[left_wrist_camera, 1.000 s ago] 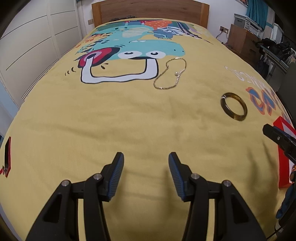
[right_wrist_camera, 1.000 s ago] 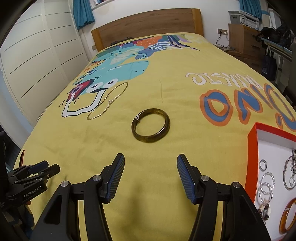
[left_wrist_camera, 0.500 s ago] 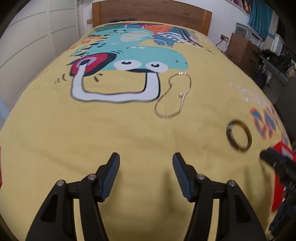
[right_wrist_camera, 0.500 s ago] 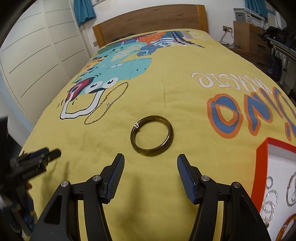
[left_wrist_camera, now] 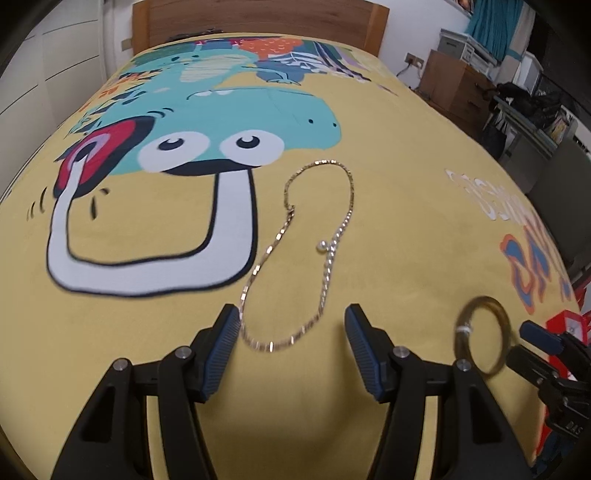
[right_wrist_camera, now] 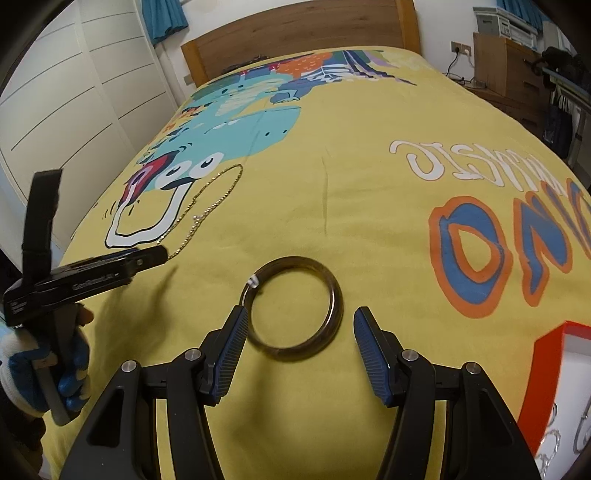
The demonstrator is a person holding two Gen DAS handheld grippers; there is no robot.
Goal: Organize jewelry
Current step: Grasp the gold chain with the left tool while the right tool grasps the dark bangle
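A gold chain necklace [left_wrist_camera: 332, 243] with a small pearl lies in a loop on the yellow bedspread. My left gripper [left_wrist_camera: 291, 332] is open, its fingertips either side of the loop's near end. A dark green bangle [right_wrist_camera: 327, 280] lies on the spread; my right gripper [right_wrist_camera: 299, 325] is open, fingertips flanking its near half. The bangle also shows in the left wrist view [left_wrist_camera: 498, 325], with the right gripper [left_wrist_camera: 532, 343] beside it. The necklace [right_wrist_camera: 207, 214] and left gripper [right_wrist_camera: 147, 258] show in the right wrist view.
A red-rimmed white jewelry tray [right_wrist_camera: 535, 369] with rings and chains sits at the near right of the bed. The wooden headboard [right_wrist_camera: 295, 33] is at the far end. White wardrobe doors [right_wrist_camera: 74, 92] stand left; a dresser [right_wrist_camera: 509, 59] and clutter stand right.
Both grippers have moved forward and down: the left one up to the necklace's near end, the right one up to the bangle. Both stayed open.
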